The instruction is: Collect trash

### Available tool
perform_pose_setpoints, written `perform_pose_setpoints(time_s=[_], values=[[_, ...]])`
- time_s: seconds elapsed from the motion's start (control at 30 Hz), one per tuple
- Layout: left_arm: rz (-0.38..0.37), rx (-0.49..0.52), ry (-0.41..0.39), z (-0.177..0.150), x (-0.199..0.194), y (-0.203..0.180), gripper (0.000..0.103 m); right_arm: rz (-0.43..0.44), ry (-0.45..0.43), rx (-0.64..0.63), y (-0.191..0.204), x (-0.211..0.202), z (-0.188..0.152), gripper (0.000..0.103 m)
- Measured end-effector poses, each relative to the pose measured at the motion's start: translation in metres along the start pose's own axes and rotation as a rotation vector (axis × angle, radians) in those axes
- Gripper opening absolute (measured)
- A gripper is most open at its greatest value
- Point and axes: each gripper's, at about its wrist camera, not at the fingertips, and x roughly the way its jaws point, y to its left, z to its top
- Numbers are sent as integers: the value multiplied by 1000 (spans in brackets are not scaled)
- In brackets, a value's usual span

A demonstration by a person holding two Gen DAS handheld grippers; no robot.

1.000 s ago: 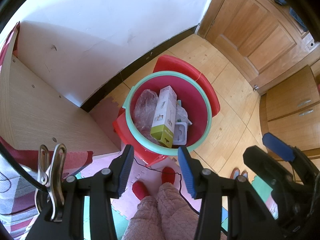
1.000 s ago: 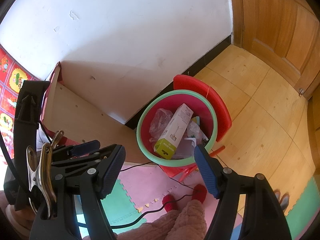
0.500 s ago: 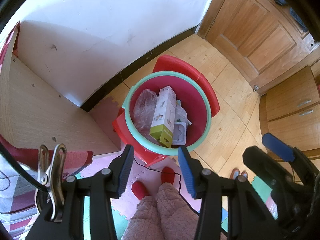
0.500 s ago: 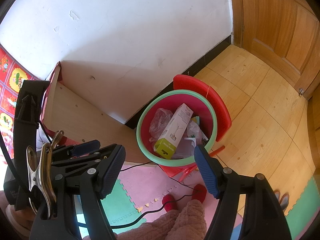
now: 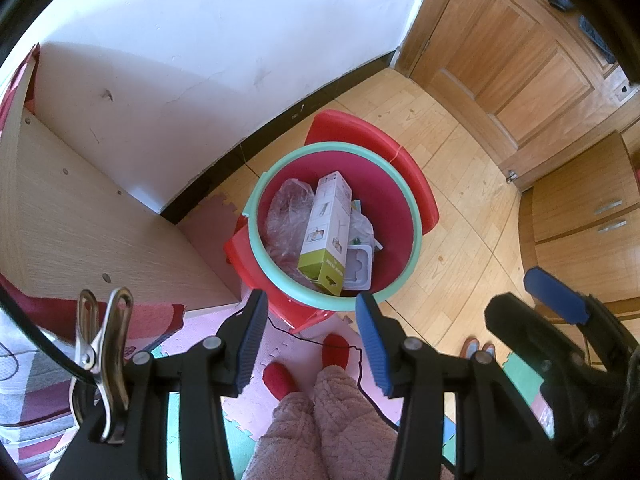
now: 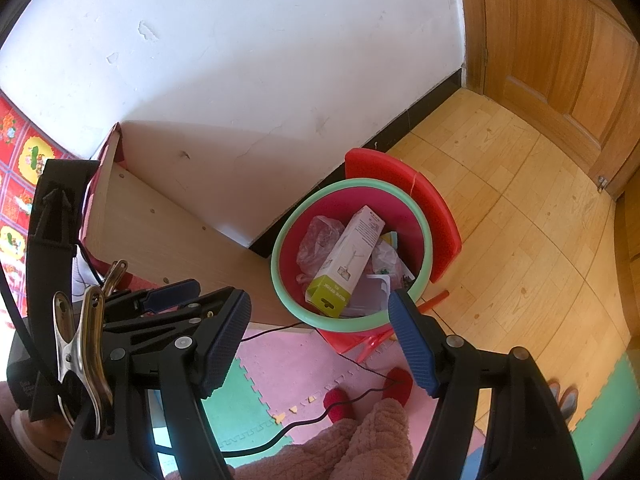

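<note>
Both fisheye views were bright and sharp, lit by hard daylight that left the white wall (image 5: 224, 32) glaring, cast a crisp shadow behind the wooden panel (image 6: 180, 232), and curved straight lines strongly toward the dark vignetted corners, while the close gripper bodies appeared slightly soft.

Right gripper (image 6: 318, 336) hangs over the floor with its jaws apart, nothing between them. Below sits a pink bucket (image 6: 412, 200) with a green rim, stuffed with a white and green box (image 6: 346, 264) and crumpled plastic bags (image 6: 318, 242), resting on a red stool (image 6: 438, 216).
</note>
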Motion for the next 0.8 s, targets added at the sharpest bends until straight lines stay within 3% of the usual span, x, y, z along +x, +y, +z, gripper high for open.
perform_pose_setpoints(time_s=[0.8], values=[[-12,-5,8,5,3,-9,48,-3,3,3,-5,-1,-2,73]])
